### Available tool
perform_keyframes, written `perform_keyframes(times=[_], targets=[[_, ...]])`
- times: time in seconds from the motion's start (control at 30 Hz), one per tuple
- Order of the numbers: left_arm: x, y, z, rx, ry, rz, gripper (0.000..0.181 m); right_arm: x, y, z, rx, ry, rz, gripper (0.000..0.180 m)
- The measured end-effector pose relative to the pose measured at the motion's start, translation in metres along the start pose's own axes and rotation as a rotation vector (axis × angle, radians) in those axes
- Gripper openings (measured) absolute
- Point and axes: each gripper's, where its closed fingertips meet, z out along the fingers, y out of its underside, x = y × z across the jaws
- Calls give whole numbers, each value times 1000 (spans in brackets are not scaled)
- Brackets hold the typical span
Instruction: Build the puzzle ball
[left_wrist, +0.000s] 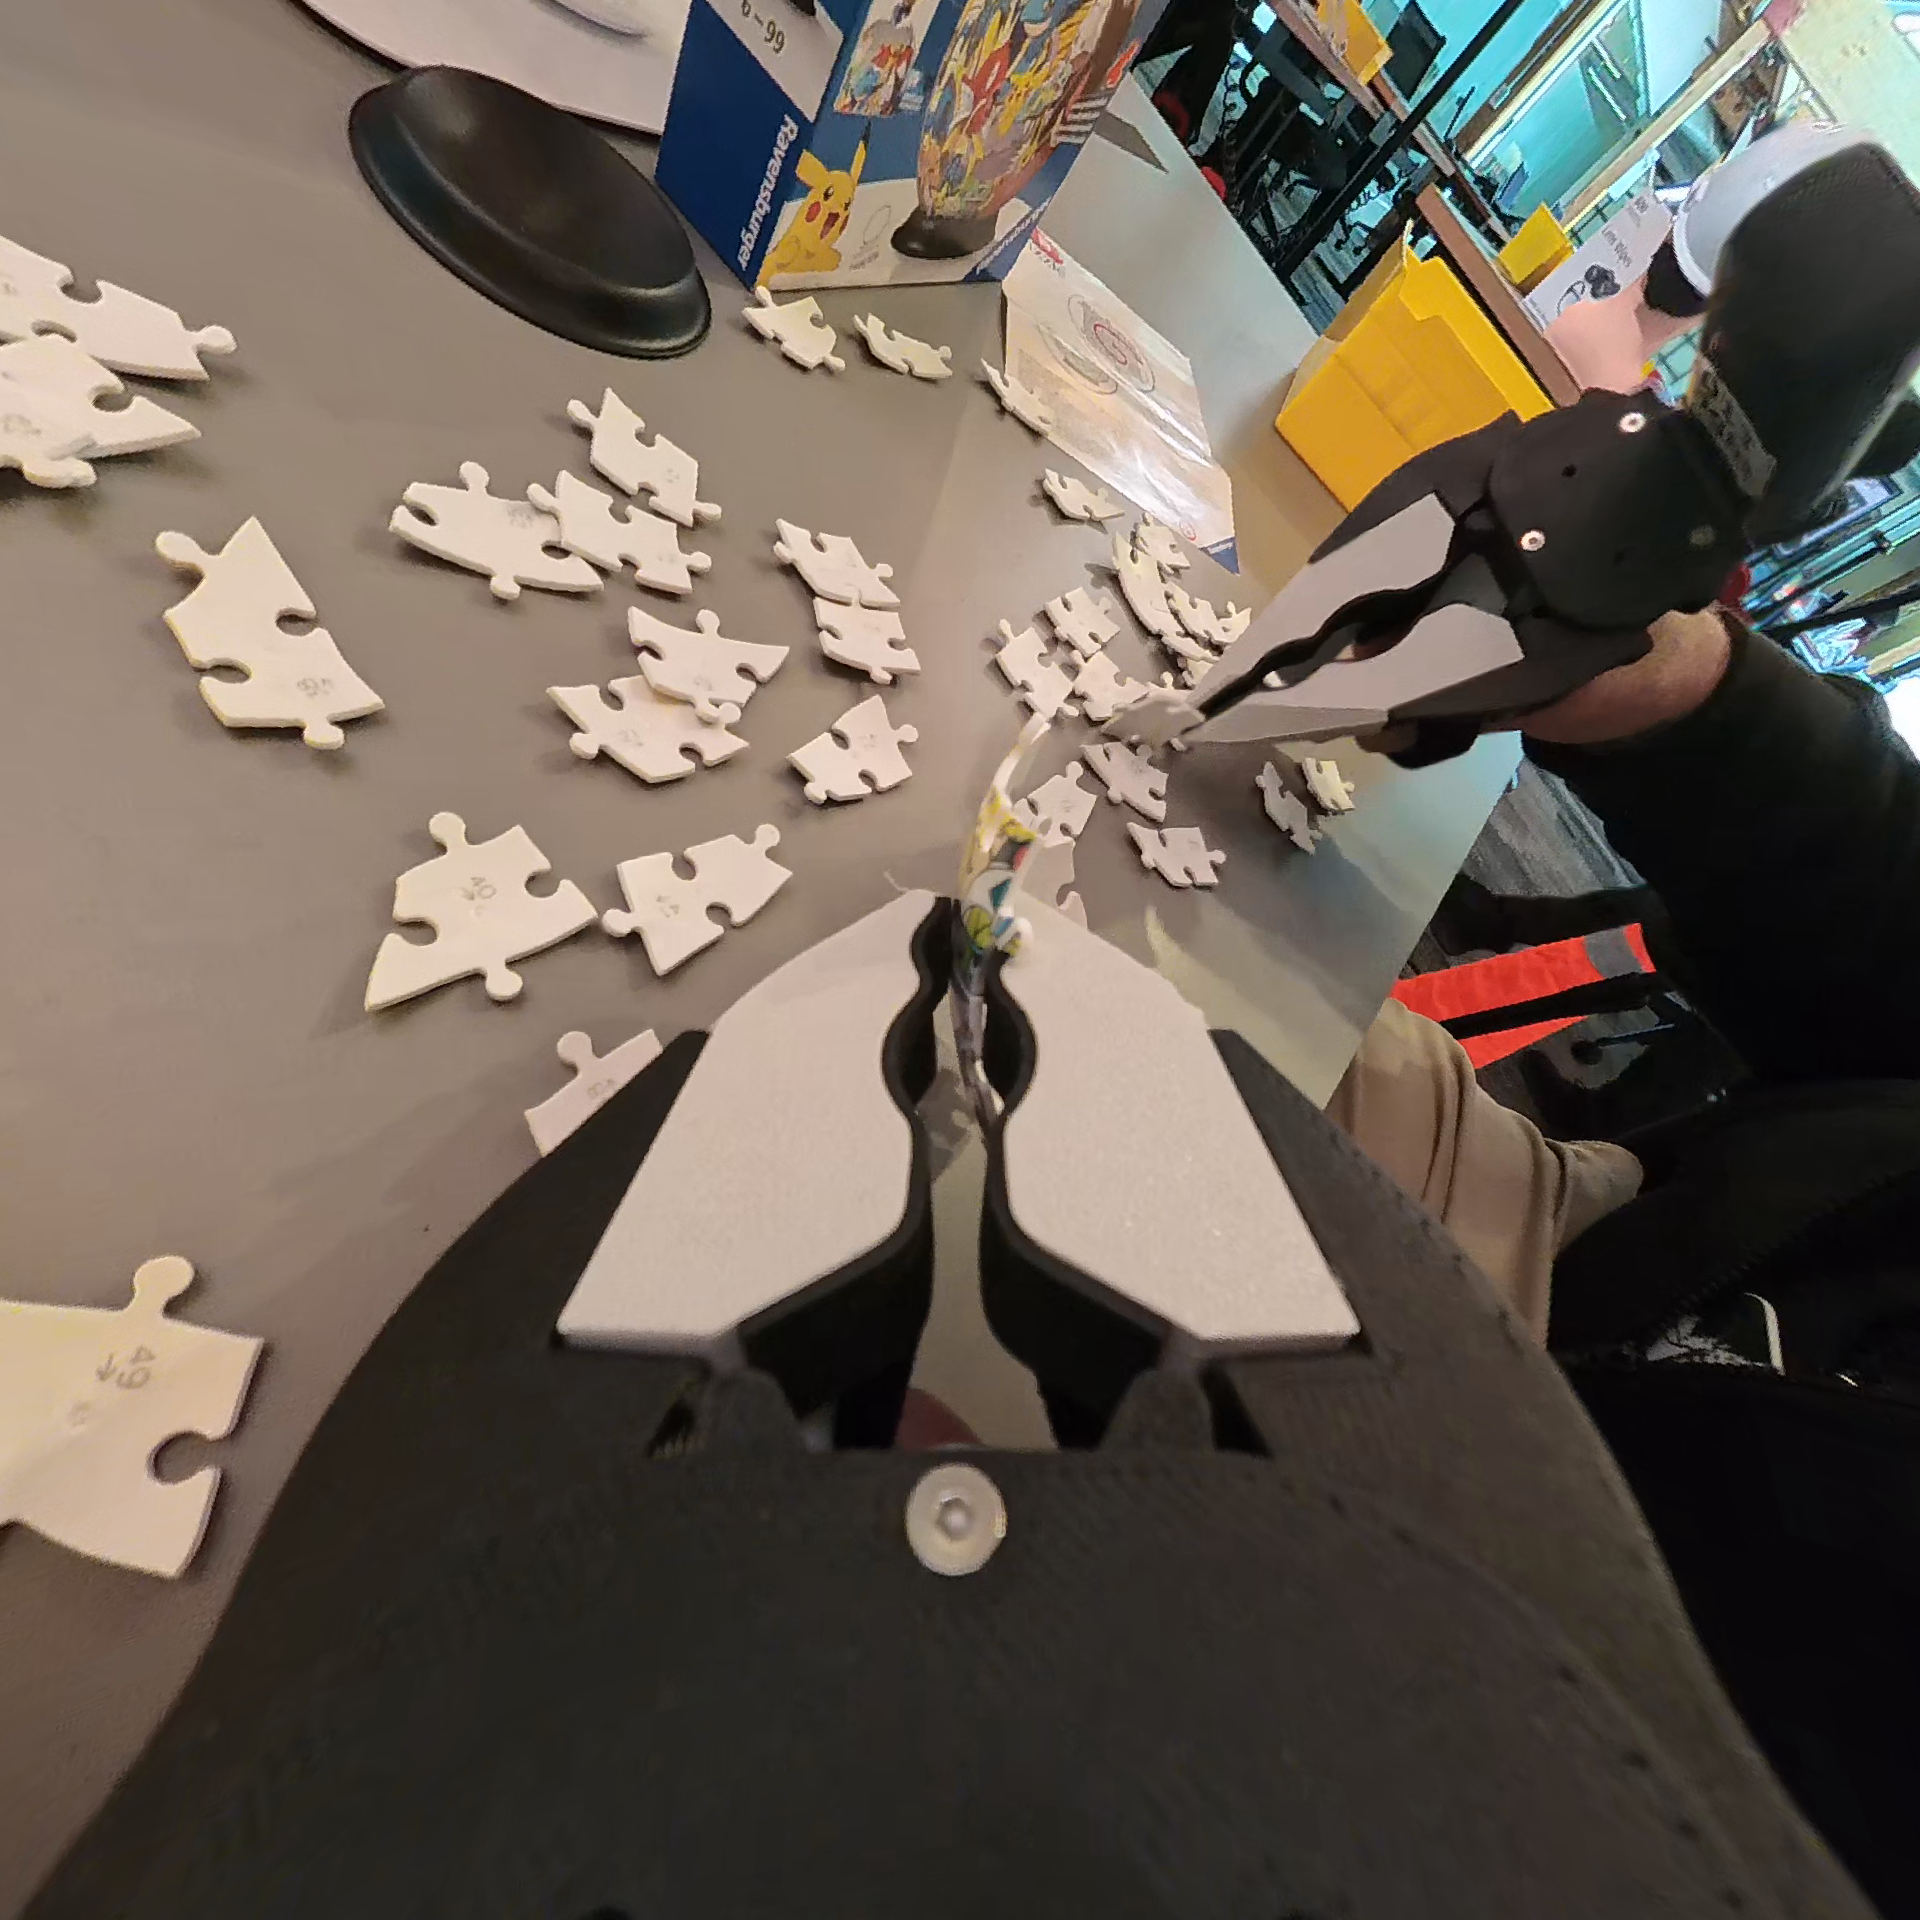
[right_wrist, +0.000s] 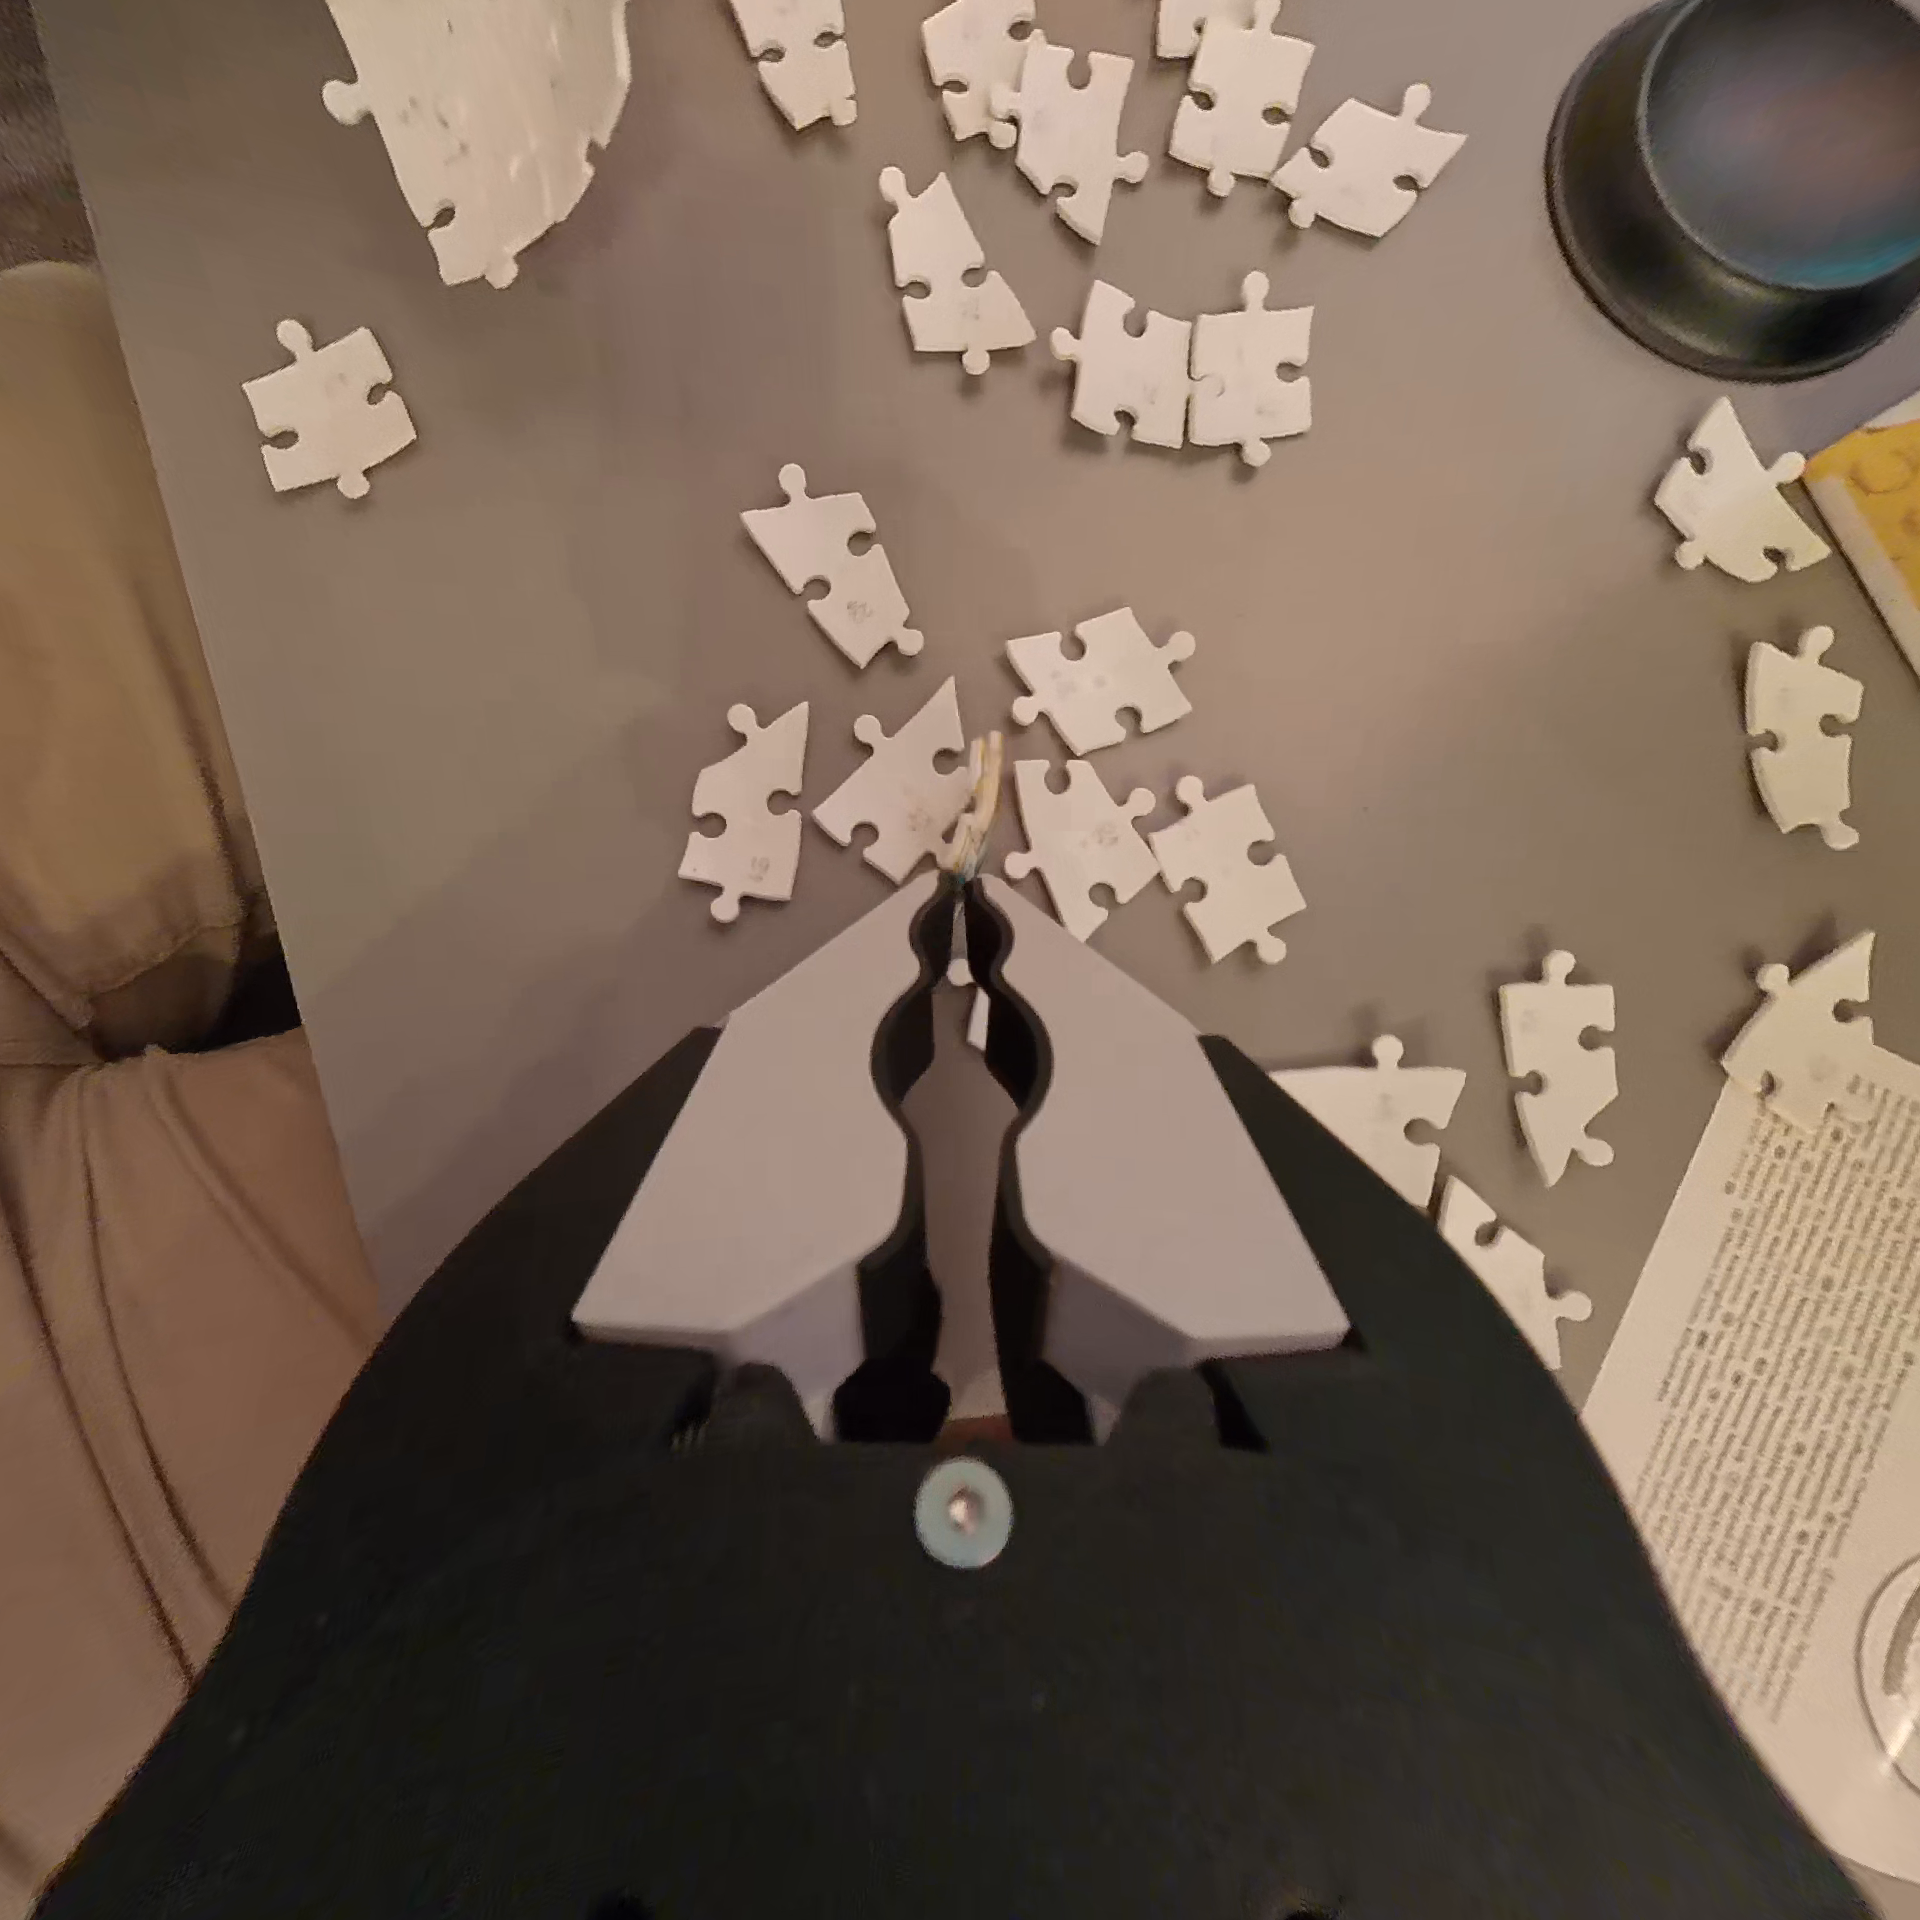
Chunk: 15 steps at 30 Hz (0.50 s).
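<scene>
Many white, face-down puzzle pieces (left_wrist: 644, 644) lie scattered on the grey table (left_wrist: 208, 935). My left gripper (left_wrist: 971, 925) is shut on a curved strip of joined pieces (left_wrist: 995, 831) with colourful print, seen edge-on and held above the table. My right gripper (left_wrist: 1184, 722) comes in from the right, shut on a single white piece (left_wrist: 1143, 719) whose edge is close to the strip's far end. In the right wrist view my right gripper (right_wrist: 961, 888) pinches that piece (right_wrist: 982, 795) edge-on above loose pieces (right_wrist: 1101, 686). I cannot tell whether the piece and the strip touch.
A black round stand (left_wrist: 530, 208) (right_wrist: 1745, 177) sits at the back beside the puzzle box (left_wrist: 894, 135). A printed leaflet (left_wrist: 1112, 384) (right_wrist: 1766, 1351) lies on the right. A larger joined section (right_wrist: 488, 135) lies far left. Yellow bin (left_wrist: 1403, 384) past the table edge; person's trouser leg (right_wrist: 104, 935). Tip to tip, the grippers are about 20 cm apart.
</scene>
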Motion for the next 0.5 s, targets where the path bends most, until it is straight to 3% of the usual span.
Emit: perform_keyframes(times=[0.23,0.5], targets=[[1,0,0,-1,1,0,4,9,5,-19,87,-139,271,0],[3,3,5,-15,9,1,3,9,16,-34,143,-290,448,0]])
